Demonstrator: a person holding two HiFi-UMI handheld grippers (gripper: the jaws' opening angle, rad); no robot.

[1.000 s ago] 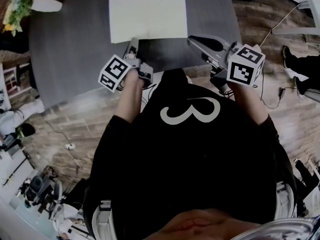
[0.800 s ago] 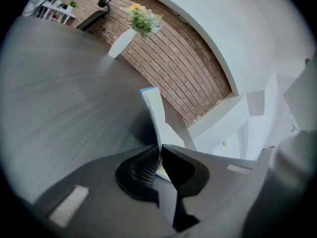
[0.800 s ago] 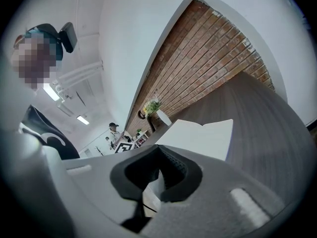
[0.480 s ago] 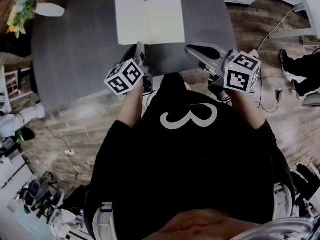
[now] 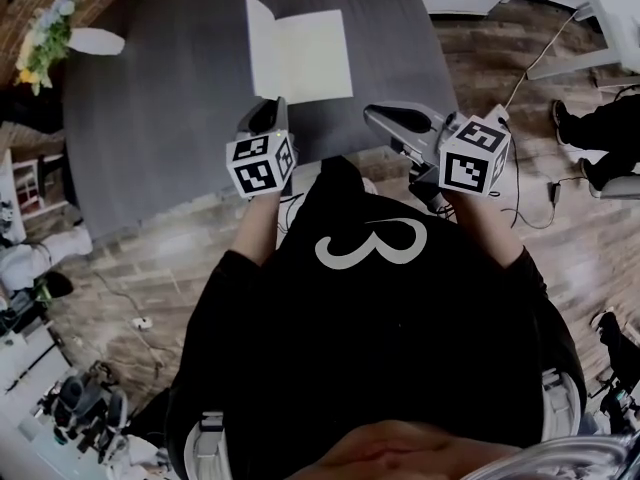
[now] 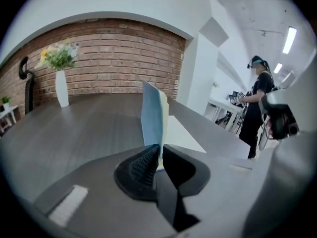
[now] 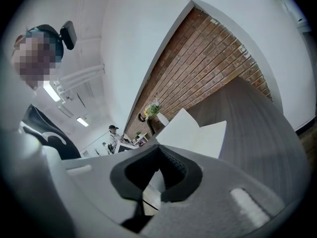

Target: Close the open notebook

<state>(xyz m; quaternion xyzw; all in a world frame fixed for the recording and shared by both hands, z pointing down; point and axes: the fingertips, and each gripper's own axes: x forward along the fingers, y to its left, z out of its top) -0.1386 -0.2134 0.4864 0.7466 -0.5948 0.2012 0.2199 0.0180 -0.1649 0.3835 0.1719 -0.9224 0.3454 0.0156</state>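
The left gripper (image 6: 161, 150) is clamped on the notebook's (image 5: 310, 53) left cover (image 6: 151, 118), which stands upright. The right gripper (image 7: 158, 155), jaws together and empty, hovers by the tabletop's (image 5: 150, 118) near edge.

Shirt (image 5: 365, 245): large white "3" on black cloth.
Left cube (image 5: 260, 164): black-and-white square markers.
Right cube (image 5: 473, 156): likewise.
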